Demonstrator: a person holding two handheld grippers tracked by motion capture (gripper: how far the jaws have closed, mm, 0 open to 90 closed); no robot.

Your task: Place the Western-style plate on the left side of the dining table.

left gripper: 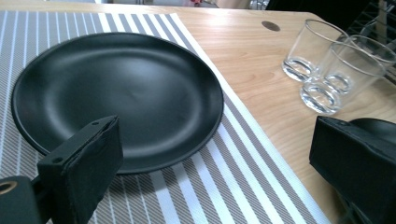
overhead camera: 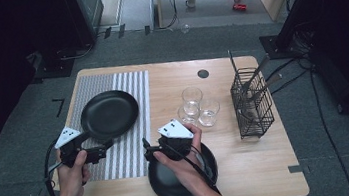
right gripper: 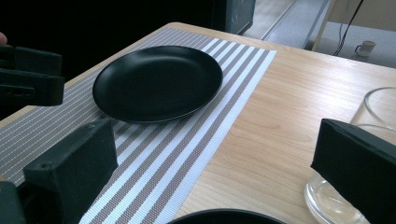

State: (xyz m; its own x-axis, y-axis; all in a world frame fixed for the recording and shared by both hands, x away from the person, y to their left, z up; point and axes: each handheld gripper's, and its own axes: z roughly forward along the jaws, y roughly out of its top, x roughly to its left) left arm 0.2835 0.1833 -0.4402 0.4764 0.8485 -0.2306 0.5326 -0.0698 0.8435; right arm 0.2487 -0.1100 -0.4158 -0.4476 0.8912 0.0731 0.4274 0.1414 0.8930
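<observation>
A black plate (overhead camera: 109, 113) (left gripper: 116, 93) (right gripper: 159, 81) lies on a striped placemat (overhead camera: 131, 133) (left gripper: 243, 186) (right gripper: 187, 154) at the table's left. My left gripper (overhead camera: 105, 147) (left gripper: 217, 177) hovers just off the plate's near rim, open, with nothing between its fingers. A second black plate (overhead camera: 173, 189) (right gripper: 224, 216) sits at the table's near edge, partly under the right hand. Above its far rim my right gripper (overhead camera: 149, 150) (right gripper: 212, 186) stands open and empty, facing the first plate. The left gripper (right gripper: 28, 79) also shows at the left edge of the right gripper view.
Three clear glasses (overhead camera: 194, 106) (left gripper: 327, 65) stand close together at mid-table, just right of the right gripper; one glass (right gripper: 334, 205) is beside its right jaw. A black wire basket (overhead camera: 252, 102) with utensils stands at the right. Bare wood lies around a round grommet (overhead camera: 203, 74).
</observation>
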